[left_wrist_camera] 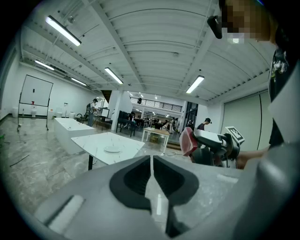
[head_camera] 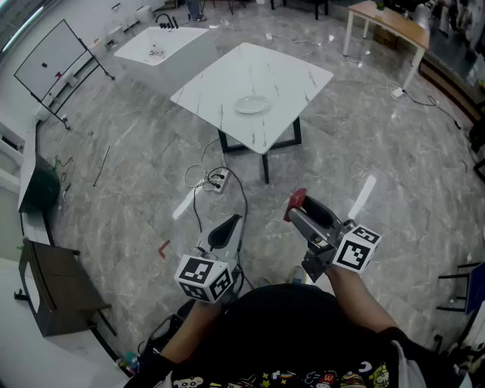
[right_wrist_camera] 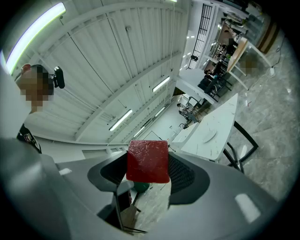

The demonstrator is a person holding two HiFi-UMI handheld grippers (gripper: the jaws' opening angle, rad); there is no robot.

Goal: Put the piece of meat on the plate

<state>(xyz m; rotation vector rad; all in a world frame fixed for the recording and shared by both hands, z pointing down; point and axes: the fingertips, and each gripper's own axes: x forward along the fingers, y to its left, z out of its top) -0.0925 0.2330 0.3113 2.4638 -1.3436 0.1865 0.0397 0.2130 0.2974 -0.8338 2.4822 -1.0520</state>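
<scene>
Stands on a grey marble floor (head_camera: 114, 189), well back from a white table (head_camera: 288, 72) on dark legs. Faces a pale plate (head_camera: 251, 104) lying near the middle of that tabletop.

Holds the right gripper (head_camera: 295, 206) out ahead and tilted upward, its marker cube (head_camera: 356, 248) close to the hand. Pinches the piece of meat (head_camera: 295, 201) between the two dark jaws. In the right gripper view, a flat, squarish red slab (right_wrist_camera: 147, 161), gripped by its lower part and sticking up past the jaw tips. Has the meat up in the air, well apart from the plate and the table.

Holds the left gripper (head_camera: 226, 229) lower and to the left, with its own marker cube (head_camera: 203, 278) near the body. Presses those jaws together along a thin seam, gripping nothing.

Looks, in the left gripper view, past the closed jaws toward the table and plate (left_wrist_camera: 112, 149), with the right gripper (left_wrist_camera: 213, 143) and its red meat (left_wrist_camera: 188, 140) off to the right, apart from the left one.

Elsewhere on the floor: a power strip (head_camera: 218, 180) with looping cables (head_camera: 195, 201) between the grippers and the table, a dark cabinet (head_camera: 53, 292) at the near left, a whiteboard (head_camera: 49, 61) on a stand at the far left, a white counter (head_camera: 163, 44) beyond the table, a wooden table (head_camera: 386, 21) at the far right.
</scene>
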